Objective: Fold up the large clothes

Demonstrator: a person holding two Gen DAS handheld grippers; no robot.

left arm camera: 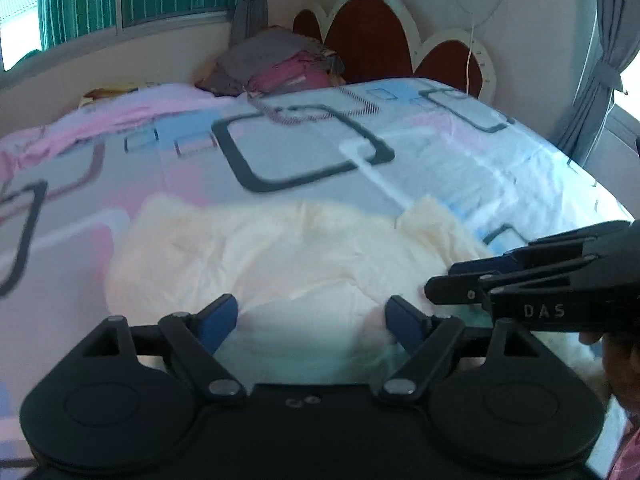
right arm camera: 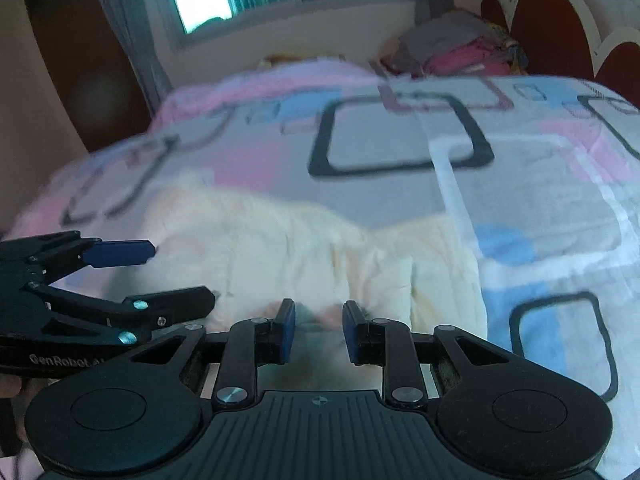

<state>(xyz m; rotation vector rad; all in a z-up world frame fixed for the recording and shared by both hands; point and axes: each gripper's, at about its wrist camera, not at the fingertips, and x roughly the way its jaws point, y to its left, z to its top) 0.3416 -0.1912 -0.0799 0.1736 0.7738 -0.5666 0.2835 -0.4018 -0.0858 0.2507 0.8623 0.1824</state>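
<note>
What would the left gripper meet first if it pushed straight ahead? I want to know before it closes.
Most likely the cream garment lying just past the open left gripper on the bed; blur leaves depth uncertain.

Garment [left arm camera: 256, 248] lies on the bed [left arm camera: 304, 148], clothes pile [left arm camera: 280, 64] behind by the headboard [left arm camera: 368, 36].
</note>
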